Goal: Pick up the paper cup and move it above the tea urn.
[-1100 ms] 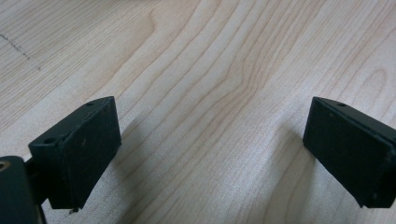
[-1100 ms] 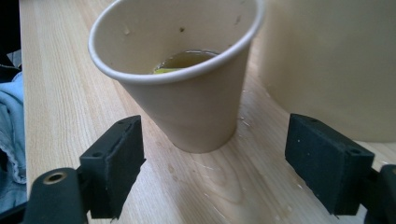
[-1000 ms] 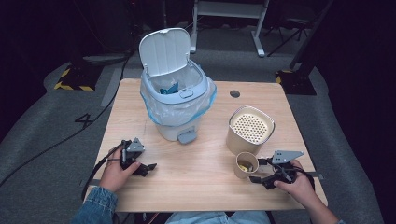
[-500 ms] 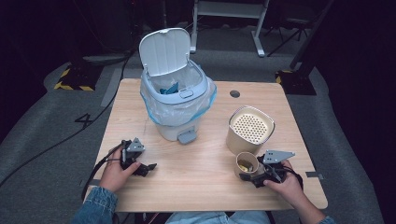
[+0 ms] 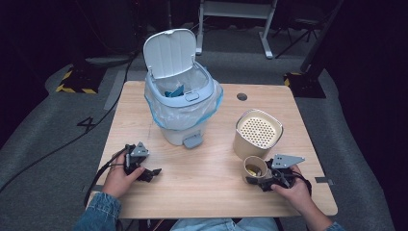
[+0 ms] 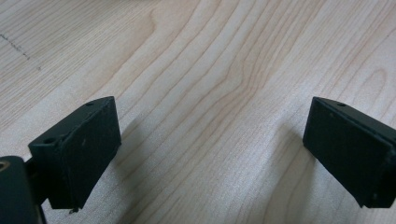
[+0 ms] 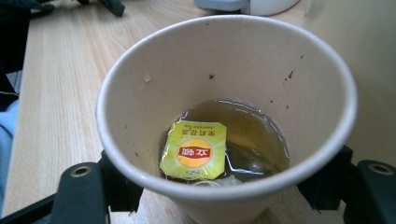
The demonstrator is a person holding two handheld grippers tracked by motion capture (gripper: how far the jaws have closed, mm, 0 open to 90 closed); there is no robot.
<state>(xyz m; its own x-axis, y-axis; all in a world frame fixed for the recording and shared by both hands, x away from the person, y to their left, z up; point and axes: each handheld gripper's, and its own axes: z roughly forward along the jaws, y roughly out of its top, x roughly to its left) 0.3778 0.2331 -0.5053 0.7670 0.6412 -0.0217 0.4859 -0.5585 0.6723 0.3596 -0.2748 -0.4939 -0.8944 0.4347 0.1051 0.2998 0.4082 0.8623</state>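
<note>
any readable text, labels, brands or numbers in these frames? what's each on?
"立顿": red band of the yellow tea bag tag lying in the liquid inside the paper cup; seen upside down.
Small line above it on the tag: Chinese characters, too small to read surely.
"4": painted on the grey floor left of the table.

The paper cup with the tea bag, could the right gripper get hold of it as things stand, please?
Probably yes: the right gripper has its jaws on either side of the paper cup, and they have just been closing on it, with nothing between.
</note>
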